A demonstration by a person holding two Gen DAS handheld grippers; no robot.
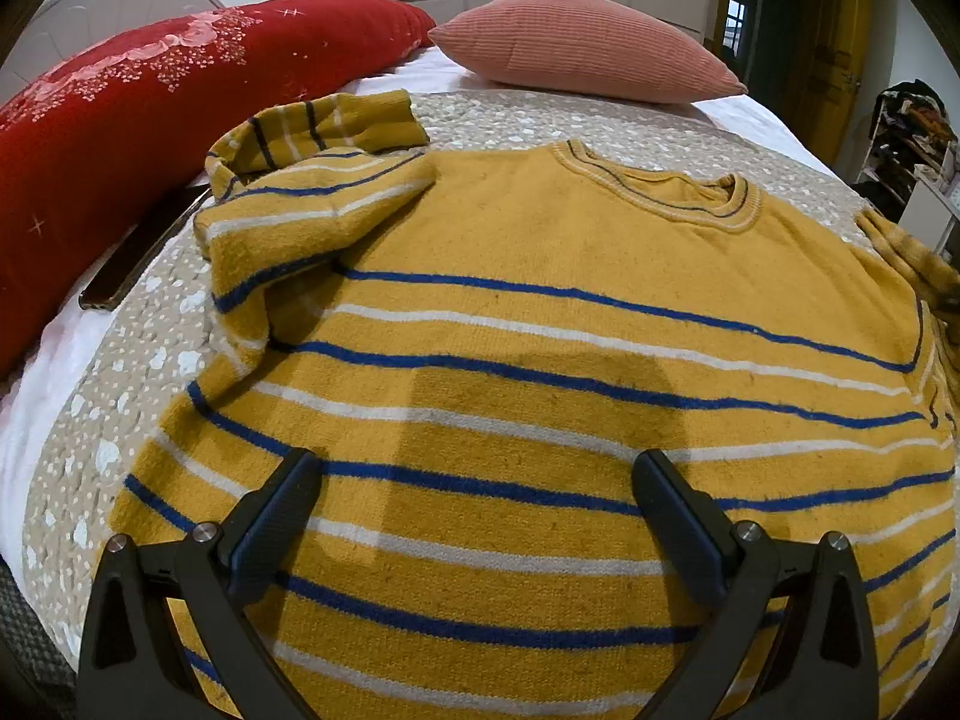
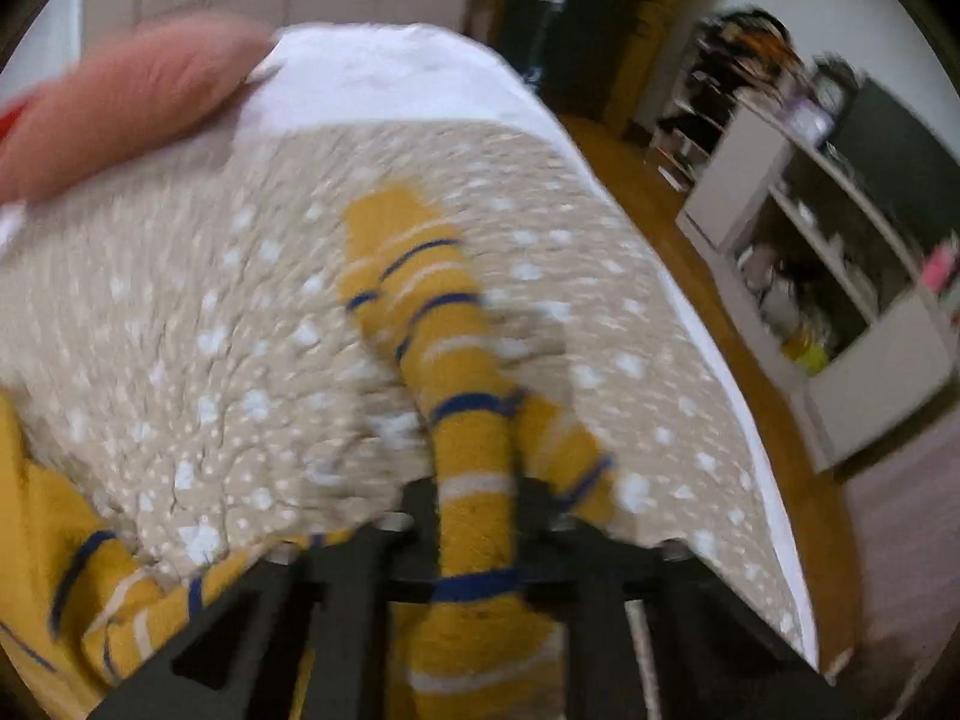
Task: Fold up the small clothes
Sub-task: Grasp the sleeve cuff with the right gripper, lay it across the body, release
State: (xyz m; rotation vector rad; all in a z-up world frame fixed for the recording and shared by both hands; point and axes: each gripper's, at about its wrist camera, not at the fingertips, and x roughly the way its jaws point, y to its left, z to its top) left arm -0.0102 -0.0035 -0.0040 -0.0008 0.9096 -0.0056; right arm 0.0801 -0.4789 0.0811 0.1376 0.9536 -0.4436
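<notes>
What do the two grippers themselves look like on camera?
The left gripper has matte black plastic fingers with triangular cut-outs, silver round bolt heads at the joints, and dark, finely textured pads. The right gripper shows the same black frame with cut-outs, though blurred. No cables, markings or sleeves are visible.

Black jaws (silver screws (image 1: 205, 533))

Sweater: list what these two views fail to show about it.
- Hem: cut off by the bottom edge in the left wrist view, behind the open left gripper.
- Right sleeve: motion blur in the right wrist view; the right gripper is shut on it, and the fingers cover the pinched part.
- Same sleeve in the left wrist view: only a sliver at the right edge.
- Sweater underside: hidden against the bedspread.
</notes>
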